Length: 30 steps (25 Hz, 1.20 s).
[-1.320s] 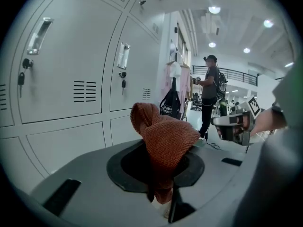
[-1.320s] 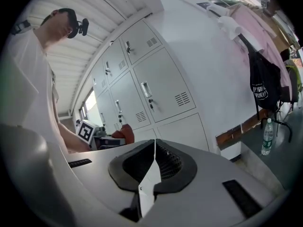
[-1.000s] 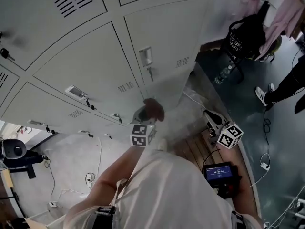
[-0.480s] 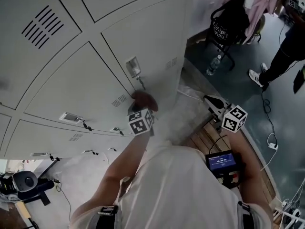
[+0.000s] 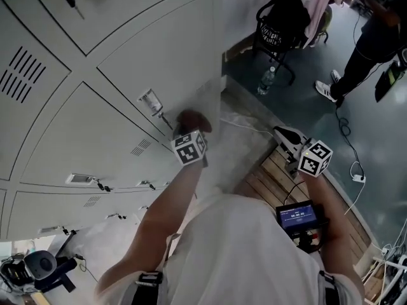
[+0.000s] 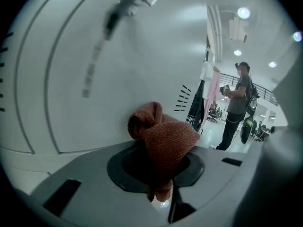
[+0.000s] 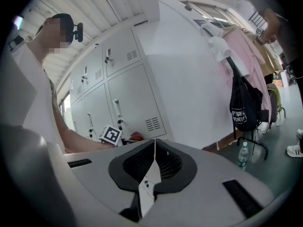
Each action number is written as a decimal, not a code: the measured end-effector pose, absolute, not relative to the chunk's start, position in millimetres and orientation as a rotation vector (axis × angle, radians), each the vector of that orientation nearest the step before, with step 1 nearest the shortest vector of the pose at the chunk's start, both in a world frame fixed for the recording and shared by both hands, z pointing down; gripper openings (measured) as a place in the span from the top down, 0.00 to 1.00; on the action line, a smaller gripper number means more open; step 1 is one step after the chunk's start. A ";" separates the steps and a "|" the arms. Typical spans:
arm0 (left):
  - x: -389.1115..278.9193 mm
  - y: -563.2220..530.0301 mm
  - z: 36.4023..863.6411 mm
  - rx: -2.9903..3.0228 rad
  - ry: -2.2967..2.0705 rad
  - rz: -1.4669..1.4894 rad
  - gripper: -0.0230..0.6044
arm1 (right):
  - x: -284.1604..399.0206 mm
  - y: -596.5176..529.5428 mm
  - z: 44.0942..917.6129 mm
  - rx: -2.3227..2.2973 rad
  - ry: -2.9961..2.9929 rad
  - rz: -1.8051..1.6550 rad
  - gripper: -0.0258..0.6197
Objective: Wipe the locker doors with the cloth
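Observation:
A rust-red knitted cloth (image 6: 161, 143) is bunched between the jaws of my left gripper (image 6: 158, 174), which is shut on it. In the head view the cloth (image 5: 193, 121) presses against a pale grey locker door (image 5: 140, 56) just right of its key handle (image 5: 151, 100), with my left gripper (image 5: 191, 146) behind it. My right gripper (image 5: 294, 143) hangs away from the lockers over the wooden floor, jaws together and holding nothing. The right gripper view shows its shut jaws (image 7: 154, 162), the row of locker doors (image 7: 125, 98) and the cloth (image 7: 136, 136) beyond.
Vent slots (image 5: 25, 75) and more key handles (image 5: 95, 184) mark the neighbouring doors. A black bag and pink clothes hang on a rack (image 5: 280, 18) at the right, with a water bottle (image 5: 266, 81) on the floor. A person (image 5: 369, 37) stands far right.
My left gripper with the cloth has slid up along the locker door, from below the key handle to beside it. The right gripper has barely moved.

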<state>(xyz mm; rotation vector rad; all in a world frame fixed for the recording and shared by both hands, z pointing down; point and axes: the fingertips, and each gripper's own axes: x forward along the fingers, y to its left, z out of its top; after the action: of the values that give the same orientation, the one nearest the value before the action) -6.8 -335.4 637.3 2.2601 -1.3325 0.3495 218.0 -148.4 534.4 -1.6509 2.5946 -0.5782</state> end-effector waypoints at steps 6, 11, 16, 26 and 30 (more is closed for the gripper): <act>63.5 -358.0 640.5 2.262 -1.207 0.290 0.86 | 245.0 -117.5 527.8 -1.773 2.512 -0.553 0.93; 109.7 -371.8 638.2 2.255 -1.151 0.302 0.86 | 266.2 -83.9 525.7 -1.872 2.442 -0.567 0.93; 135.4 -379.0 586.9 2.339 -1.118 0.121 0.86 | 274.7 -67.7 522.1 -1.909 2.401 -0.561 0.93; 32.7 -348.9 597.0 2.259 -1.199 0.017 0.86 | 235.7 -100.8 532.0 -1.716 2.544 -0.591 0.93; -23.0 -331.0 613.8 2.253 -1.269 0.048 0.86 | 213.6 -118.0 534.2 -1.623 2.624 -0.594 0.93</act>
<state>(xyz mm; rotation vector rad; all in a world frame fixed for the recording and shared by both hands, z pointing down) -23.0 -331.0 613.8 2.2534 -1.2686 0.0482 213.6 -118.0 534.2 -1.6231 2.6240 -0.5936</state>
